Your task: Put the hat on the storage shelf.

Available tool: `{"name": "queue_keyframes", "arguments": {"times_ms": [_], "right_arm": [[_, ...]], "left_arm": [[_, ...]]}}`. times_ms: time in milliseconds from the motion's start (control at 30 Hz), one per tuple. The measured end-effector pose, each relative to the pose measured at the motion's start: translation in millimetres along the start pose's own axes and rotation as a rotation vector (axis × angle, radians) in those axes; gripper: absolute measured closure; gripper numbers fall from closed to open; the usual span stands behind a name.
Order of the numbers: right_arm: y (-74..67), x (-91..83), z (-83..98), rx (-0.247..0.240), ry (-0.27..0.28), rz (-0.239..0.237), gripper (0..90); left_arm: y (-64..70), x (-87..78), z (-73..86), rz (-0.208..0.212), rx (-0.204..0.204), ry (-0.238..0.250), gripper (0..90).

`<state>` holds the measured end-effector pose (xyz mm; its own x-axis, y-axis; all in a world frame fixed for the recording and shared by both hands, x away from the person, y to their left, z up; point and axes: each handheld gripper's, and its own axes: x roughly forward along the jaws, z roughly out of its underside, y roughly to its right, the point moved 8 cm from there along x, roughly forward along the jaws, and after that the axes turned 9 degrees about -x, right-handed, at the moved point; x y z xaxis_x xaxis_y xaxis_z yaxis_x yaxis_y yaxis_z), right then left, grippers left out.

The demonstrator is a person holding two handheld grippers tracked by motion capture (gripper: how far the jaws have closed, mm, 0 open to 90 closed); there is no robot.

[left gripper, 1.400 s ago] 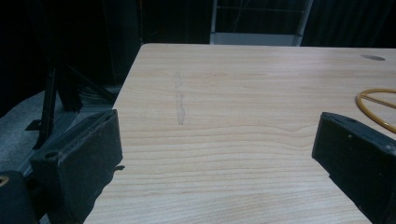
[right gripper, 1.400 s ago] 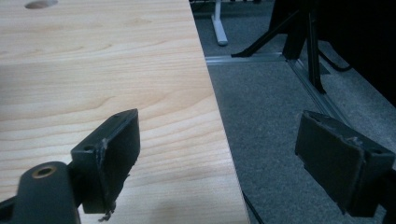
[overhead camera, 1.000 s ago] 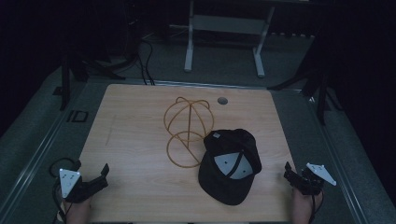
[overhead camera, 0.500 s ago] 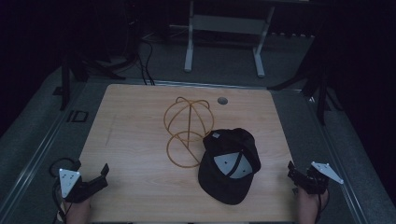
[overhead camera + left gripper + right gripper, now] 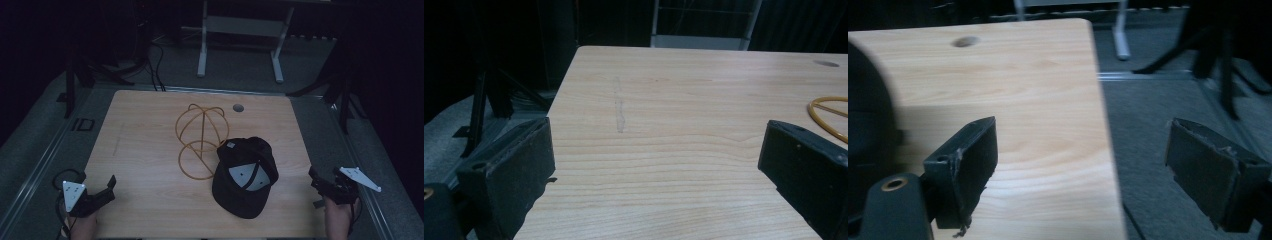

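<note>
While both tongs gaped empty, the cap (image 5: pixel 246 176) lay nearer my right tongs (image 5: pixel 320 183), brim toward me, the left tongs (image 5: pixel 102 190) well apart

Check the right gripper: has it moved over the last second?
Yes. In the high view the right gripper has drifted slightly outward and toward the person, away from the cap, and now sits at the table's right edge.

Dark room, grey carpet (image 5: pixel 240 75), white-legged bench (image 5: pixel 240 30)
</note>
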<state>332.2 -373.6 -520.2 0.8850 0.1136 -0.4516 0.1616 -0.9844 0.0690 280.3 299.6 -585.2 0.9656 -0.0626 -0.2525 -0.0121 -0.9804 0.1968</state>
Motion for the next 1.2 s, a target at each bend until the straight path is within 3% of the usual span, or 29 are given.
{"name": "queue_keyframes", "arguments": {"times_ms": [33, 67, 100, 133, 233, 267, 333, 400, 433, 467, 567, 733, 833, 967, 1033, 1167, 1200], "right_arm": [[-10.8, -5.2, -11.2, -0.005, 0.016, -0.045, 13.5], [-10.8, -5.2, -11.2, -0.005, 0.016, -0.045, 13.5], [-21.7, -10.3, -22.4, -0.022, 0.026, -0.086, 13.5], [-21.7, -10.3, -22.4, -0.022, 0.026, -0.086, 13.5], [-40.7, -23.2, -48.0, -0.054, 0.081, -0.139, 13.4], [-40.7, -23.2, -48.0, -0.054, 0.081, -0.139, 13.4], [-53.5, -30.7, -64.6, -0.085, 0.097, -0.181, 13.5], [-57.6, -32.5, -69.3, -0.098, 0.098, -0.193, 13.5], [-65.1, -35.4, -77.8, -0.119, 0.107, -0.217, 13.5], [-65.1, -35.4, -77.8, -0.119, 0.107, -0.217, 13.5], [-79.8, -36.8, -89.6, -0.149, 0.099, -0.273, 13.5], [-96.1, -34.2, -95.0, -0.19, 0.063, -0.33, 13.6], [-110.9, -29.1, -97.0, -0.207, 0.055, -0.378, 12.5], [-124.9, -21.0, -92.8, -0.224, 0.031, -0.409, 10.7], [-130.1, -14.5, -88.1, -0.249, 0.006, -0.405, 10.7], [-134.5, -5.2, -82.4, -0.27, -0.018, -0.382, 13.7], [-135.6, -2.1, -80.9, -0.269, -0.026, -0.378, 15.0]], "left_arm": [[0.1, 0.1, 0.1, 0.0, 0.0, -0.001, 2.2], [0.3, 0.2, 0.3, 0.0, 0.003, -0.004, 2.2], [0.4, 0.1, 0.4, 0.0, 0.003, -0.005, 2.2], [0.4, 0.1, 0.5, -0.001, 0.004, -0.008, 2.2], [-0.2, -0.2, 0.5, -0.01, 0.004, -0.013, 2.2], [-0.7, -0.7, 0.5, -0.019, 0.007, -0.019, 2.2], [-1.1, -2.3, -0.5, -0.027, 0.008, -0.019, 2.2], [1.2, -3.5, -1.5, -0.011, 0.001, -0.016, 2.5], [5.6, -3.5, -0.5, 0.015, 0.01, -0.026, 2.8], [5.6, -3.5, -0.5, 0.015, 0.01, -0.026, 2.8], [15.2, -4.0, -0.1, 0.023, 0.067, -0.033, 2.8], [23.3, -4.8, 0.0, 0.044, 0.089, -0.041, 2.8], [33.2, -6.3, -1.6, 0.086, 0.113, -0.025, 2.8], [41.0, -7.0, -0.4, 0.129, 0.088, -0.04, 2.8], [47.3, -7.8, 1.3, 0.153, 0.082, -0.064, 2.8], [53.4, -8.7, 2.6, 0.146, 0.1, -0.08, 2.8], [56.7, -9.2, 3.0, 0.162, 0.104, -0.085, 2.8]]}}
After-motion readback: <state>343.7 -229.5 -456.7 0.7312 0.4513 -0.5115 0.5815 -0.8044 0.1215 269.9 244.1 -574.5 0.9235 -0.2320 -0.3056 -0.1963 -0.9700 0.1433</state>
